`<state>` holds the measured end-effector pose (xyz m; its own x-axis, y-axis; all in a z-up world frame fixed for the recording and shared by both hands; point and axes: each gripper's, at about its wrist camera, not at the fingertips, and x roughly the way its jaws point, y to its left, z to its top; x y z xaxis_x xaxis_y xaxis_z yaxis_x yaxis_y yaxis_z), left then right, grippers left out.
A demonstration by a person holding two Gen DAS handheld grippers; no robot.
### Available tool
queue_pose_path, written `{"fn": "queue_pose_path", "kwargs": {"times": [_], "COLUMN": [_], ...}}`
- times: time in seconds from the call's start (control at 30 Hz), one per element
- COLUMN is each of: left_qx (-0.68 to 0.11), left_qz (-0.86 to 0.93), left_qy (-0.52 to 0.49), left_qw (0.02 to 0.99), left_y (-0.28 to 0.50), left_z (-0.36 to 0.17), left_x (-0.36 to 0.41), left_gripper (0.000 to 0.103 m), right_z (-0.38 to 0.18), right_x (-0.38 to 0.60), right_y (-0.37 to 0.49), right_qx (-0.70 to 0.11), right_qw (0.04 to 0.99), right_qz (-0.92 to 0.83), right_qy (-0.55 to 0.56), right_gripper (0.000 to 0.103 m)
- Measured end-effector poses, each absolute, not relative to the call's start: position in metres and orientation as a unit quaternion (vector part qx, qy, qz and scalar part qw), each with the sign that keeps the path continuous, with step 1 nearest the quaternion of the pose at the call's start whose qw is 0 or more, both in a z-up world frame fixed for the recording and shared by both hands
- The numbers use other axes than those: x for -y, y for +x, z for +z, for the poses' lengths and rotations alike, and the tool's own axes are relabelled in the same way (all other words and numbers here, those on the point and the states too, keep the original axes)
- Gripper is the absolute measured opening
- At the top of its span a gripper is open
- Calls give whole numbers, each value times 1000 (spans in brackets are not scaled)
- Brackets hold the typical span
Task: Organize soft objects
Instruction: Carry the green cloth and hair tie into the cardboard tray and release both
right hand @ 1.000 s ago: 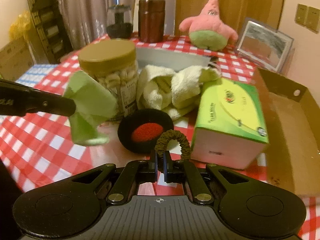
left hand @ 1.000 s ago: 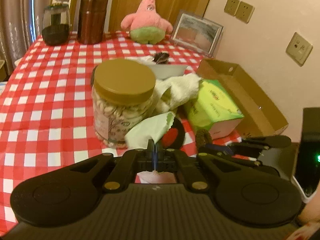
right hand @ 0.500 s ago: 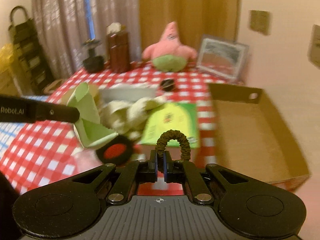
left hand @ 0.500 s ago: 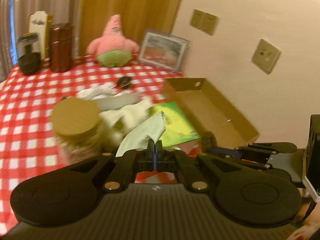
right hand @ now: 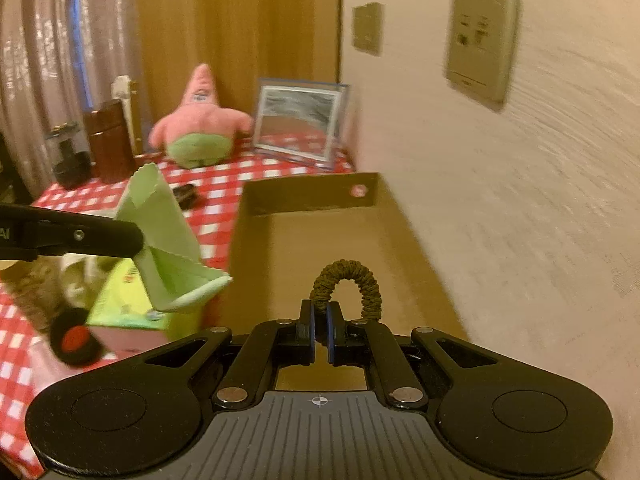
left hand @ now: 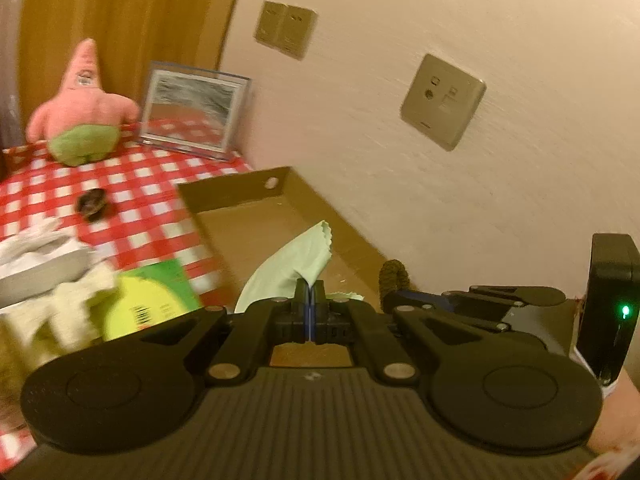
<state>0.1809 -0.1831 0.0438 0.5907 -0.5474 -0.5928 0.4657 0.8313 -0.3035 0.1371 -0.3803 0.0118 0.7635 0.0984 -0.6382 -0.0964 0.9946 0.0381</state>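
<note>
My left gripper (left hand: pixel 309 292) is shut on a pale green cloth (left hand: pixel 292 266) and holds it above the near end of an open cardboard box (left hand: pixel 240 216). The cloth (right hand: pixel 168 244) also shows in the right wrist view, hanging from the left gripper's finger (right hand: pixel 80 236) beside the box's left wall. My right gripper (right hand: pixel 319 318) is shut on a dark olive hair scrunchie (right hand: pixel 346 284) and holds it over the box (right hand: pixel 320 240) floor. The scrunchie also shows in the left wrist view (left hand: pixel 394 280).
A green tissue box (right hand: pixel 120 300), a cream towel (left hand: pixel 68 304), a black-and-red round pad (right hand: pixel 74 340) and a white tray (left hand: pixel 36 268) lie on the red checked tablecloth (left hand: pixel 132 184). A pink starfish plush (right hand: pixel 200 120) and picture frame (right hand: pixel 300 120) stand behind. The wall is close on the right.
Both grippers have swung right, away from the jar and tissue box, to above the cardboard box. Each still holds its item.
</note>
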Motion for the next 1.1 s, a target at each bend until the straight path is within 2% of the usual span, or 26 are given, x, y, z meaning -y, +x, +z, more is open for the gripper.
{"fn": "queue_pose_path", "kwargs": {"times": [0.13, 0.17, 0.2, 0.27, 0.63, 0.7, 0.77, 0.83, 0.87, 1.1], "left_qx": [-364, -367, -370, -378, -384, -385, -386, -387, -388, -386], "left_qz": [-295, -294, -291, -289, -227, -209, -190, -177, -170, -118], "left_qy": [-67, -68, -67, -62, -60, -59, -60, -64, -63, -60], "left_qw": [881, 880, 880, 877, 893, 897, 901, 903, 904, 913], "left_y": [205, 209, 212, 215, 190, 183, 176, 169, 165, 128], "left_z": [29, 26, 23, 18, 8, 5, 4, 2, 2, 0], "left_x": [210, 215, 218, 222, 174, 164, 153, 141, 136, 91], "left_gripper": [0, 4, 12, 17, 18, 24, 29, 31, 32, 34], "right_z": [5, 3, -1, -5, -18, -18, -17, -15, -14, 1], "right_x": [397, 401, 400, 402, 404, 406, 408, 410, 411, 401], "right_y": [145, 147, 154, 158, 172, 176, 178, 176, 175, 146], "right_qx": [-346, -348, -351, -355, -357, -353, -352, -349, -347, -345], "right_qw": [937, 937, 936, 934, 932, 932, 933, 934, 935, 934], "right_qz": [41, 38, 37, 37, 57, 63, 58, 54, 54, 64], "right_qy": [7, 9, 11, 15, 36, 46, 52, 55, 59, 67], "right_gripper": [6, 6, 6, 6, 6, 6, 12, 36, 40, 43]}}
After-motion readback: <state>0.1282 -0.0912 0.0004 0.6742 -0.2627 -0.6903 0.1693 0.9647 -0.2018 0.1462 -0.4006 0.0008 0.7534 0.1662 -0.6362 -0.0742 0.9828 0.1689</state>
